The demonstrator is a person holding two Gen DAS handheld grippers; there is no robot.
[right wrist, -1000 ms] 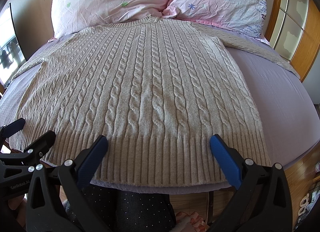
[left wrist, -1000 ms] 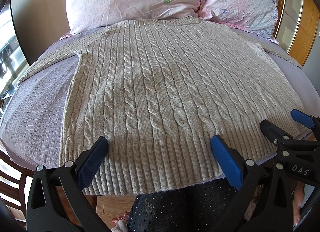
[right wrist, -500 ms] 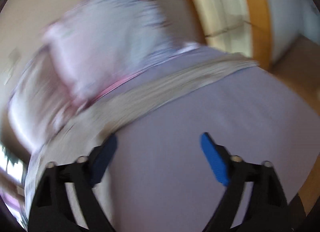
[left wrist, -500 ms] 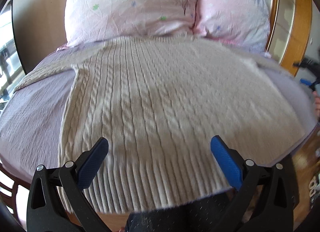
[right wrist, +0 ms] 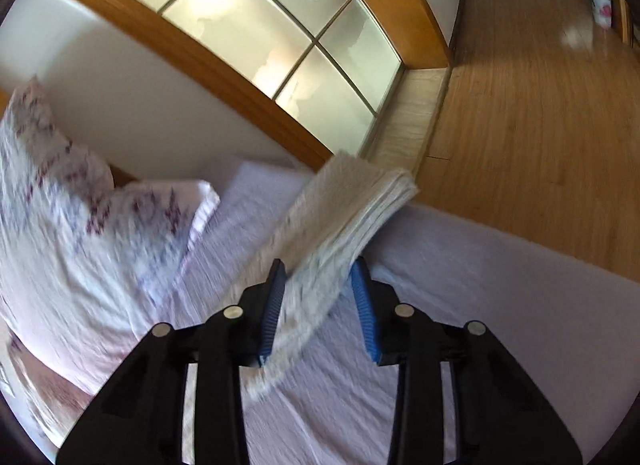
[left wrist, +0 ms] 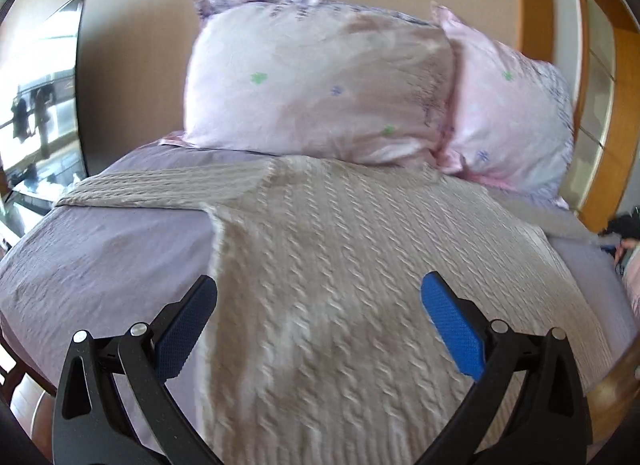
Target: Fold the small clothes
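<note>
A beige cable-knit sweater (left wrist: 352,265) lies flat on the bed, neck toward the pillows, its left sleeve (left wrist: 160,189) stretched out to the left. My left gripper (left wrist: 318,317) is open and empty above the sweater's lower body. My right gripper (right wrist: 320,301) is at the bed's right side, its jaws partly closed around the sweater's right sleeve (right wrist: 344,209). The cuff end sticks out past the fingertips toward the floor. The blue pads (right wrist: 362,297) look close to the sleeve, but a firm grip does not show.
Two pink floral pillows (left wrist: 316,85) lean against the wall at the bed's head. The lilac sheet (left wrist: 100,257) is bare left of the sweater. A wooden frosted-glass door (right wrist: 280,29) and wooden floor (right wrist: 540,125) lie right of the bed.
My right gripper swung from the hem to the bed's right side and narrowed around the right sleeve. My left gripper lifted and moved forward over the sweater, still open.
</note>
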